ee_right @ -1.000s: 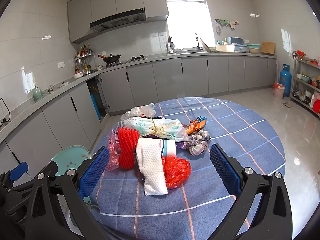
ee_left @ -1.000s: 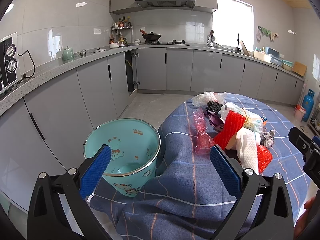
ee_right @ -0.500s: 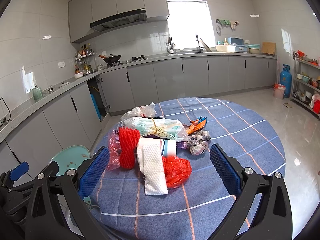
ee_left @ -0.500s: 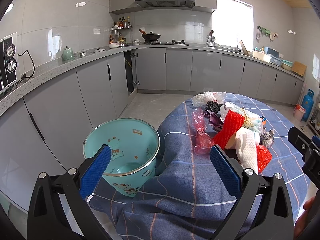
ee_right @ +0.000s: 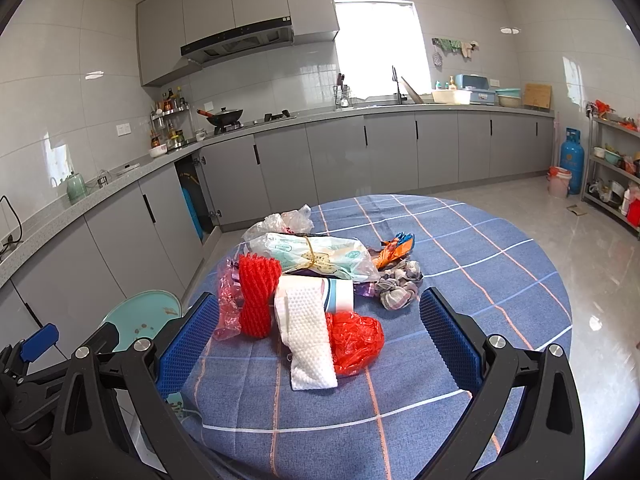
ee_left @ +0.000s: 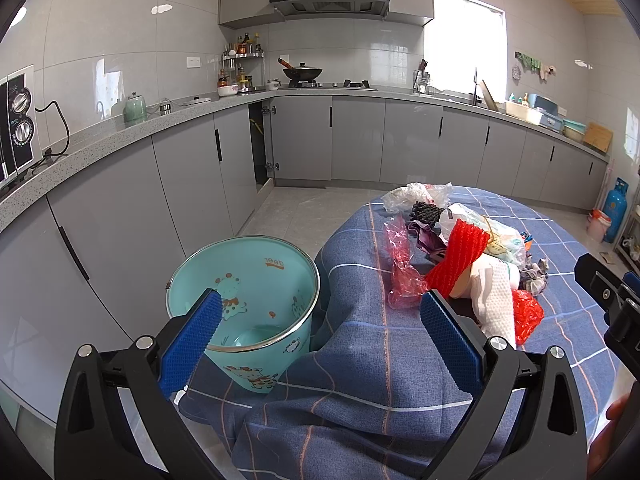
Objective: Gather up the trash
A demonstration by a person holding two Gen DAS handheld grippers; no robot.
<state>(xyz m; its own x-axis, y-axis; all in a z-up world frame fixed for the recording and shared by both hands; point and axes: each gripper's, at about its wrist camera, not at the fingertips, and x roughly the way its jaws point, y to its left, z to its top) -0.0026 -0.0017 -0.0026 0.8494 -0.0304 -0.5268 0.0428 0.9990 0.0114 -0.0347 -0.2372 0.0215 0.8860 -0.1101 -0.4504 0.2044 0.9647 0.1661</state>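
A pile of trash lies on the round table with the blue checked cloth: a red foam net, a white foam sheet, a red plastic bag, a pink bag, a clear printed bag and a grey rag. A teal bin stands on the floor left of the table and looks empty. My left gripper is open over the cloth edge beside the bin. My right gripper is open just in front of the pile.
Grey kitchen cabinets and a countertop run along the left and back walls. One cabinet door stands ajar. A blue gas cylinder and a metal shelf rack stand at the far right.
Both views shift only slightly; the right gripper has edged a little nearer the pile. Both grippers stay open and empty.
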